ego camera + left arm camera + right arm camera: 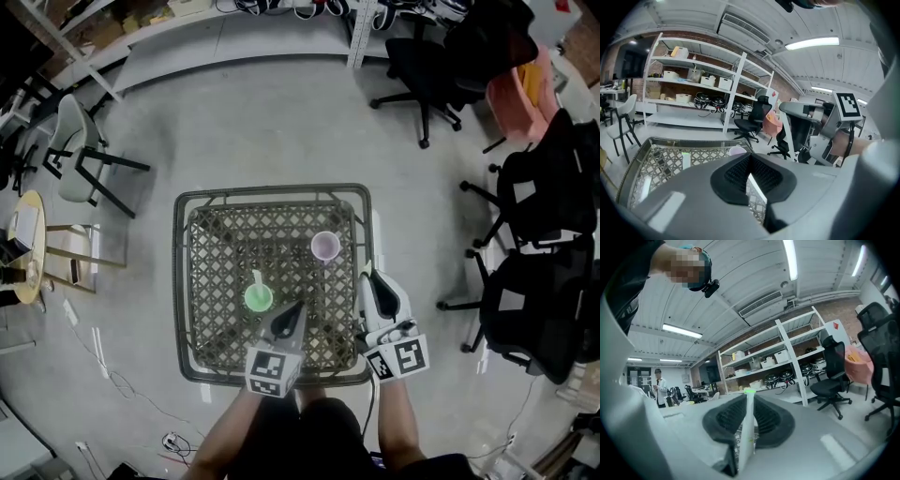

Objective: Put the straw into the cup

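A white straw with a green tip [748, 420] stands upright between the black pads of my right gripper [748, 404], which is shut on it. In the head view my right gripper [369, 276] hovers at the mesh table's right edge, just short of an empty lilac cup [325, 246]. A green cup [258, 299] with a white straw [256, 279] in it sits near the table's middle. My left gripper [298, 308] is beside that cup, to its right, its jaws shut with nothing between them. From the left gripper view the lilac cup [737, 150] shows just past the left gripper [750, 161].
The black wire-mesh table [193, 281] has a raised rim all round. Black office chairs [530, 281] stand on the right, another [427, 66] at the back, a grey chair [80, 155] and a small round table [28, 244] to the left. White shelving [693, 89] lines the wall.
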A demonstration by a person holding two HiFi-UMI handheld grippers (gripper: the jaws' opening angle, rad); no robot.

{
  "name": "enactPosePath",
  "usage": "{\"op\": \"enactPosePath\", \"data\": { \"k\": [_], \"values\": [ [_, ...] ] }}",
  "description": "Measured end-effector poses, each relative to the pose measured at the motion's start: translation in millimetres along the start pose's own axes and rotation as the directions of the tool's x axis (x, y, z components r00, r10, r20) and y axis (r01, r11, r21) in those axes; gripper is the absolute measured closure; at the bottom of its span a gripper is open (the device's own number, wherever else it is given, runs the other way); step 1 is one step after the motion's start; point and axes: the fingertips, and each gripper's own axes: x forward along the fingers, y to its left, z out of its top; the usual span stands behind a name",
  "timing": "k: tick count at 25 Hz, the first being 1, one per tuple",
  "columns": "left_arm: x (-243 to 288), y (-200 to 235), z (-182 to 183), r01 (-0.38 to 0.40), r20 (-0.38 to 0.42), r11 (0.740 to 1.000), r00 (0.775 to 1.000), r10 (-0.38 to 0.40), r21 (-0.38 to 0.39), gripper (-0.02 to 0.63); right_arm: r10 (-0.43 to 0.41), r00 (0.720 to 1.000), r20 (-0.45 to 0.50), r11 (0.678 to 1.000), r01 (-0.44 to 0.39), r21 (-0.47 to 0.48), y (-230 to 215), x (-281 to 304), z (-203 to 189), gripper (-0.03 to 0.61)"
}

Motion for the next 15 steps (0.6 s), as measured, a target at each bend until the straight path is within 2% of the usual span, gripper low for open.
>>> {"op": "enactPosePath", "data": {
  "k": [5,15],
  "values": [
    [15.0,4.0,3.3,0.02,0.003,1.0,1.0,-0.02,-0.013,0.609,-0.006,1.0,0.021,1.0,0.006,0.007,-7.1,18.8,5.8,0.528],
    [36.7,21.5,-13.0,0.027,-0.025,0.999,0.999,-0.028,-0.035,0.609,-0.018,0.999,0.039,1.0,0.018,0.011,-21.8,57.3,-8.5,0.528]
  ]
}}
